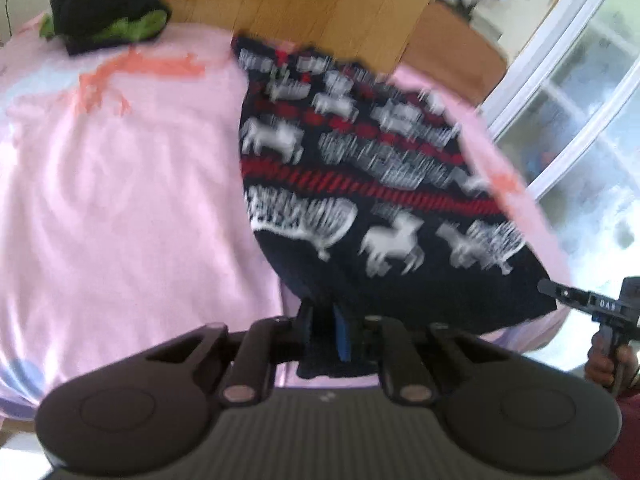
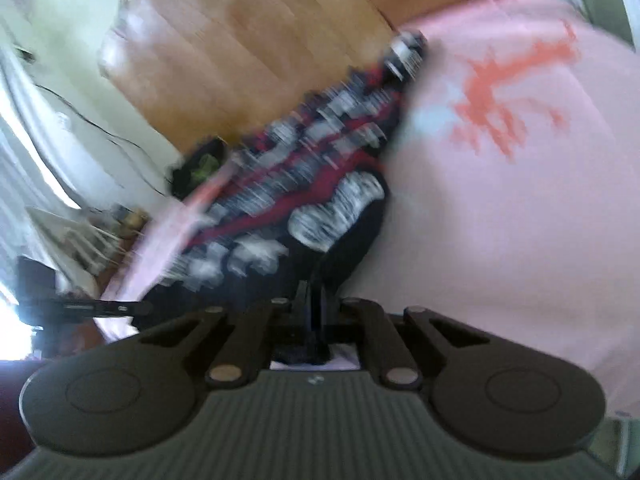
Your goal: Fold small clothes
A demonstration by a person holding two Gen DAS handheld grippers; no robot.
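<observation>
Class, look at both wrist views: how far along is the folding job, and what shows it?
Done: a black and green bundle already lies at the far edge of the pink cloth. In hand: the left tool and right tool each pinch the near edge of the dark patterned garment. Left: it still looks spread out, so its folds remain.

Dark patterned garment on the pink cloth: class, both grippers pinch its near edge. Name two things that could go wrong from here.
1. The left gripper and right gripper each hold only a small bit of the dark patterned garment, so it might slip free.
2. It lies at the edge of the pink cloth; a pull could drag it off.
</observation>
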